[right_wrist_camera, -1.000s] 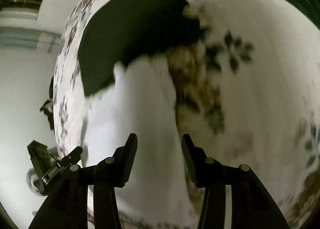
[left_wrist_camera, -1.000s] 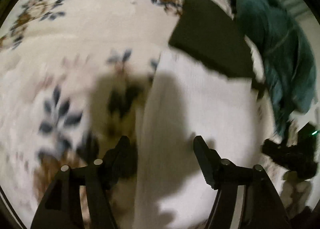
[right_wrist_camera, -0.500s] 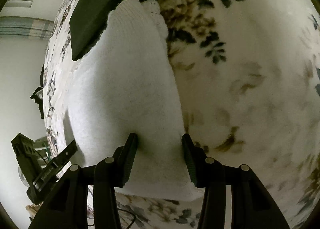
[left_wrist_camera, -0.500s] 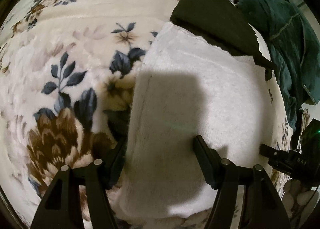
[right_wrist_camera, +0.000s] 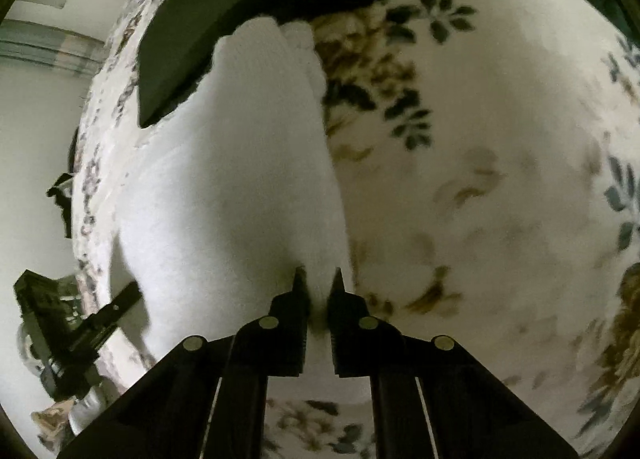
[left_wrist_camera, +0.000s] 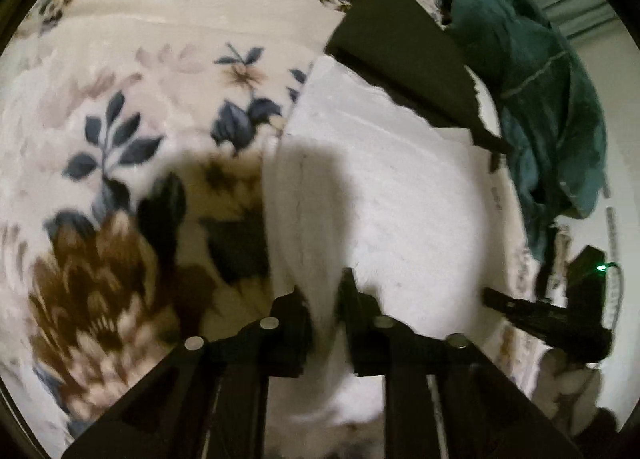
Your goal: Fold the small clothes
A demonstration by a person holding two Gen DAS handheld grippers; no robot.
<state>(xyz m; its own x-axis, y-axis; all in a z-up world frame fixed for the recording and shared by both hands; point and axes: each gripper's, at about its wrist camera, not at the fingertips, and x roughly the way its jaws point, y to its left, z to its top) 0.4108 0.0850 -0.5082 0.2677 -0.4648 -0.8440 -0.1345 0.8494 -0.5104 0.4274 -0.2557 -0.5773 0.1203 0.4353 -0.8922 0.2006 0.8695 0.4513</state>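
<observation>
A white knit garment [left_wrist_camera: 404,195] lies flat on a floral blanket [left_wrist_camera: 120,107]. My left gripper [left_wrist_camera: 324,291] is shut on the garment's near left edge, with cloth pinched between the fingers. In the right wrist view the same white garment [right_wrist_camera: 240,187] stretches away from me, and my right gripper [right_wrist_camera: 318,279] is shut on its near right edge. A dark folded garment [left_wrist_camera: 404,55] lies at the white one's far end; it also shows in the right wrist view [right_wrist_camera: 224,19].
A teal garment [left_wrist_camera: 552,99] is heaped at the far right of the blanket. The other gripper's black body [left_wrist_camera: 560,311] shows at the right edge, and in the right wrist view [right_wrist_camera: 68,331] at the lower left. The blanket's edge [right_wrist_camera: 92,163] drops off at left.
Both grippers were open over the white garment's near edge. Both have now closed on the cloth, each pinching an edge.
</observation>
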